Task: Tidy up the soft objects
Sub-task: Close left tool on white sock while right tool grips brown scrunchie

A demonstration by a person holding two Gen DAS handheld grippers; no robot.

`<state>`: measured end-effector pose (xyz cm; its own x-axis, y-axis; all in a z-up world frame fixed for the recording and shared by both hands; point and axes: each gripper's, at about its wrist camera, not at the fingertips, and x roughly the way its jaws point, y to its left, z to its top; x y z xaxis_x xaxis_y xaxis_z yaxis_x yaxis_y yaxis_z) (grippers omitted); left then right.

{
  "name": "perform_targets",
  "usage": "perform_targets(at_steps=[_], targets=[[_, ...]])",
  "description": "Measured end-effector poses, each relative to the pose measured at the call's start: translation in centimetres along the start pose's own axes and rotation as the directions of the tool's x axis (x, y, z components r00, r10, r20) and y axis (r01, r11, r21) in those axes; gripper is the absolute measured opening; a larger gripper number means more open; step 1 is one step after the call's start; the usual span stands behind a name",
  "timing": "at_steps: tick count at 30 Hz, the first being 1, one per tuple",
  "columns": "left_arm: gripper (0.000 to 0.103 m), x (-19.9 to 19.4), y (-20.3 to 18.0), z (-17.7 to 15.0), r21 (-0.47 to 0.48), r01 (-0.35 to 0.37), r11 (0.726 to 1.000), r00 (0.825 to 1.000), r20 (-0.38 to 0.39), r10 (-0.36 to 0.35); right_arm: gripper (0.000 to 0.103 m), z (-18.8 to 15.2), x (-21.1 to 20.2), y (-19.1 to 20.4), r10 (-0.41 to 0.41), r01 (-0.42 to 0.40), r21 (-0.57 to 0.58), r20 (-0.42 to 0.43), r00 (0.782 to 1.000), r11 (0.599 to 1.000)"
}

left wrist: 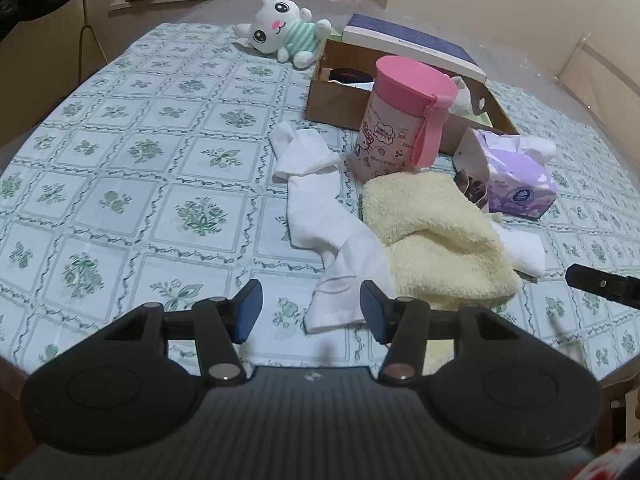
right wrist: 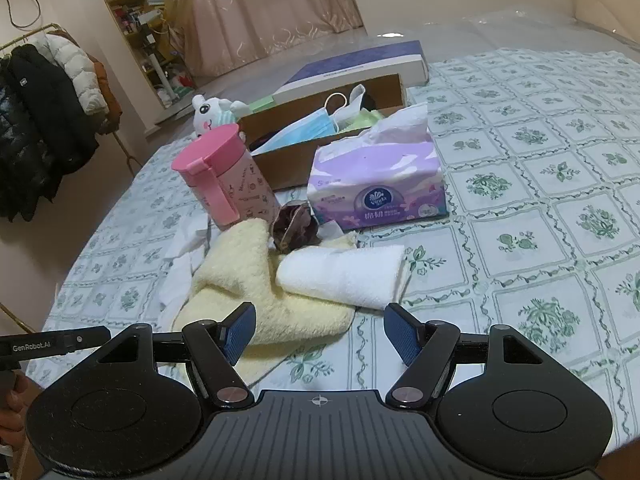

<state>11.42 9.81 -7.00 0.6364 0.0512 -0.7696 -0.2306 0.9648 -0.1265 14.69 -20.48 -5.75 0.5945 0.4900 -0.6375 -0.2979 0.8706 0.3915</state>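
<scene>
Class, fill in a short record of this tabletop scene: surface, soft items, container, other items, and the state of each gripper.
surface: green floral tablecloth
soft items: yellow towel, white socks, folded white towel, plush toy
container: open cardboard box, face mask inside
other items: pink cup, tissue pack
left gripper: open, empty
right gripper: open, empty

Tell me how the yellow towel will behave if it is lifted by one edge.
The yellow towel lies crumpled and fluffy, so it will probably drape limply. The white rolled towel rests on it and may tumble off.
</scene>
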Motion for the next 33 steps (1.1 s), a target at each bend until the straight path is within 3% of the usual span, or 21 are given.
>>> perform_targets(at_steps=[15, 18, 31, 33], targets=[[0.05, 5.4, -0.1, 2.6, 0.003, -0.008, 1.0, 1.0, 0.003, 0.008, 0.07, 2.5, 5.2, 0.7, 0.02, -0.019, -0.031, 0.035, 0.999, 0.999], [0.05, 7.1, 0.0, 3.1, -0.014, -0.005, 1.0, 1.0, -0.008, 0.005, 0.061, 3.2, 6.7, 1.0, 0.027, -0.025, -0.04, 0.048, 0.998, 0.999], [0.05, 11.7, 0.5, 5.1, -0.065, -0.006, 0.998, 1.0, -0.019, 0.005, 0.041, 4.9, 12.2, 0.6, 0.059, -0.059, 0.002, 0.056, 0.997, 0.998], [0.048, 12.1, 0.5, 5.1, -0.067, -0.006, 0.998, 1.0, -0.022, 0.004, 0.028, 5.0, 12.8, 0.6, 0.06, -0.06, -0.001, 0.052, 0.997, 0.998]])
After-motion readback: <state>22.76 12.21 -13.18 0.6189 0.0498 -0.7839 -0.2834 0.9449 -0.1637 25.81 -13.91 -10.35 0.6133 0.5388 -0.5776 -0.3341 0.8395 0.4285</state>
